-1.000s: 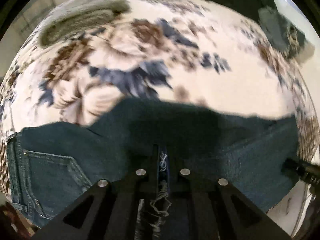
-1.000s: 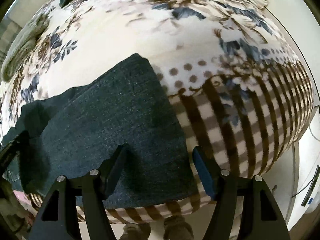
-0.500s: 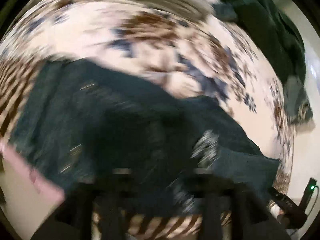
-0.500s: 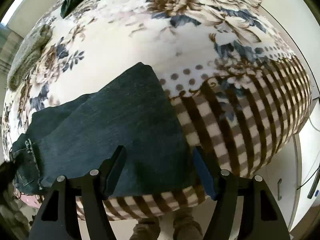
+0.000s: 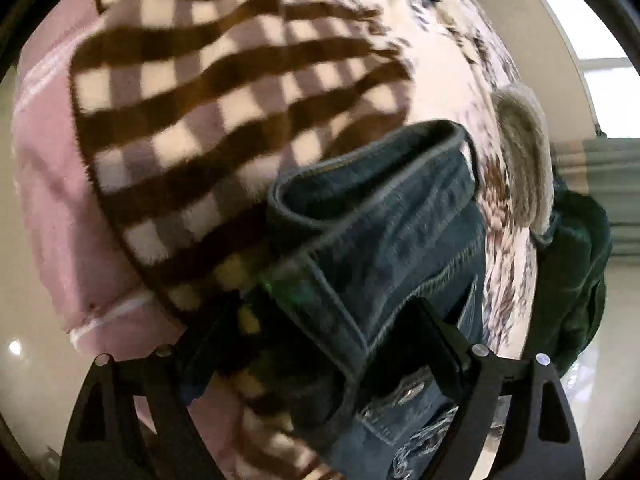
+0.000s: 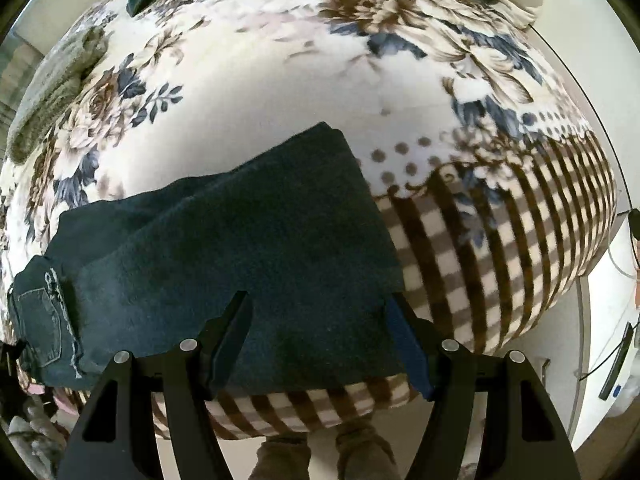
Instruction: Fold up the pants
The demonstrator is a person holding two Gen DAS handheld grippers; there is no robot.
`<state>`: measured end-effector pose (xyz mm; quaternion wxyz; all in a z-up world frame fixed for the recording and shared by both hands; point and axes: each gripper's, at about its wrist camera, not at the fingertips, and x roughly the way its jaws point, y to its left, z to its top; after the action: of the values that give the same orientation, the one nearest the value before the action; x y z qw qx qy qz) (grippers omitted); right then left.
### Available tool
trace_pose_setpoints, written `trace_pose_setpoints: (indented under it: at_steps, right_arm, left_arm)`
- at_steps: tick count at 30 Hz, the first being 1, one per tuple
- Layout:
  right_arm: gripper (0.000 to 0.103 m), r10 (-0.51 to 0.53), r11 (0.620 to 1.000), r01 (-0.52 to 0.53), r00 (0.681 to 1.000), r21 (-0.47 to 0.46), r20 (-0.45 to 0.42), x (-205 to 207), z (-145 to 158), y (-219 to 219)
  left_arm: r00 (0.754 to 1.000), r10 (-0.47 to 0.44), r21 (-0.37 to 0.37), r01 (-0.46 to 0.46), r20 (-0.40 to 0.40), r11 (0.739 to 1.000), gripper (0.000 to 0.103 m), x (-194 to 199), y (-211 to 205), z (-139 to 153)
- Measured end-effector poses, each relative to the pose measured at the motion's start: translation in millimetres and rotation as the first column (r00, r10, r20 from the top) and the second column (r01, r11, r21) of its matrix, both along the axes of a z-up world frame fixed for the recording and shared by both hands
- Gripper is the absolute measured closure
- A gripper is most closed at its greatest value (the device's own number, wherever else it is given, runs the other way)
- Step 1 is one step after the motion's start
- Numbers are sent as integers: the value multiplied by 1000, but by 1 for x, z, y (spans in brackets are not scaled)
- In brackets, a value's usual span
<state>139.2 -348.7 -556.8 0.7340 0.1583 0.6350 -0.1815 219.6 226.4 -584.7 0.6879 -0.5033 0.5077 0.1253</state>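
We have dark denim jeans (image 6: 248, 240) lying on the bed, on a fleece blanket (image 6: 280, 80) with a floral middle and a brown checked border, and they sit along the near edge of the bed, with the bulk already doubled into a broad flat panel. In the right wrist view the right gripper (image 6: 320, 344) hovers just above the near edge of that panel, its fingers spread wide and holding nothing; denim fills the gap between them but we see no contact. The long axis of the folded jeans runs across this view, from the square fold end towards the bed's far side to the pocket and frayed hem end at the left. In the left wrist view the left gripper (image 5: 320, 344) sits at the waistband end (image 5: 380, 216), where the band loops up off the checked border; its fingers are apart with denim and a rivet lying between them, though we cannot tell whether they grip it. We judge the left gripper nearer the loose end, so the next fold would carry that end along the long axis towards the right gripper.
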Motion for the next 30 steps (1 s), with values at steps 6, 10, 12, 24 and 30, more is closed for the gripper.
trace_pose_setpoints:
  at_steps: [6, 10, 12, 24, 30]
  right_arm:
    - [32, -2, 1000, 2, 1000, -11, -30, 6, -7, 17]
    - [32, 12, 1000, -12, 1000, -8, -27, 9, -8, 33]
    - [32, 23, 1000, -23, 1000, -5, -19, 11, -6, 41]
    - [32, -3, 1000, 3, 999, 13, 46, 9, 14, 13]
    - [32, -47, 999, 46, 997, 22, 66, -7, 19, -15]
  left_arm:
    - [989, -91, 166, 71, 115, 984, 72, 14, -1, 32]
    - [968, -192, 339, 127, 164, 932, 77, 12, -23, 68]
    - [953, -225, 382, 135, 201, 914, 78, 9, -32, 92]
    - [905, -336, 446, 196, 261, 874, 82, 11, -67, 157]
    - [828, -416, 400, 260, 376, 879, 84, 9, -126, 197]
